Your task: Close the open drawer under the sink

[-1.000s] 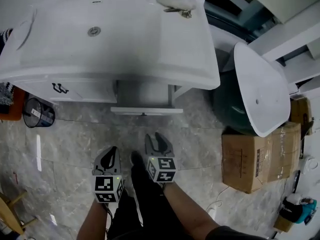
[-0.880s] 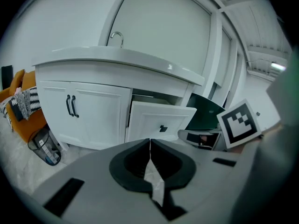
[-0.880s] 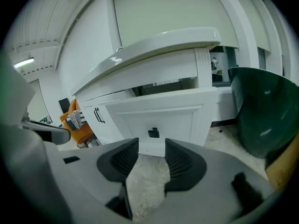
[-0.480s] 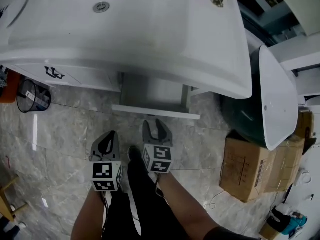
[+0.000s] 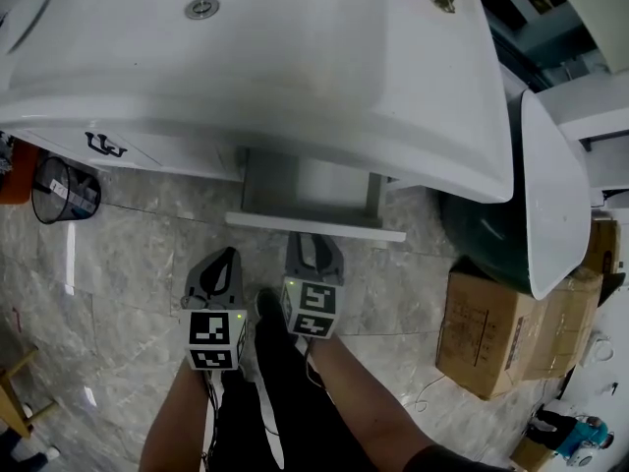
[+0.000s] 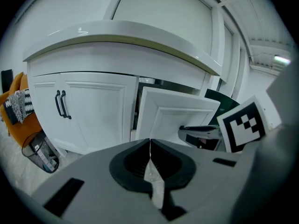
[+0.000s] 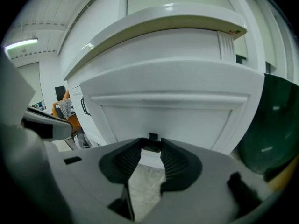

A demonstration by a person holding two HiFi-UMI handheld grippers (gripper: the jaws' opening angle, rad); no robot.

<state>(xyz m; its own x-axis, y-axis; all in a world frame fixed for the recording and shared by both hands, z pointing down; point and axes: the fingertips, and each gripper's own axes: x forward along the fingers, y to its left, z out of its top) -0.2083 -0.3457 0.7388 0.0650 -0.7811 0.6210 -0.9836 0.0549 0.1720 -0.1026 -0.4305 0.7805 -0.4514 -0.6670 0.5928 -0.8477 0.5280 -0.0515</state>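
Under the sink (image 5: 295,77), the drawer (image 5: 314,226) sticks out toward you. Your right gripper (image 5: 313,247) has its jaws apart but closing, the drawer's little knob (image 7: 153,136) at their tips. Your left gripper (image 5: 226,261) is closed, empty.

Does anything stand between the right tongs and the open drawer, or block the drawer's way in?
Nothing visible does. The right tongs face the drawer front directly, jaws closing with only its small dark pull near their tips. What shows of the drawer's inside is bare.
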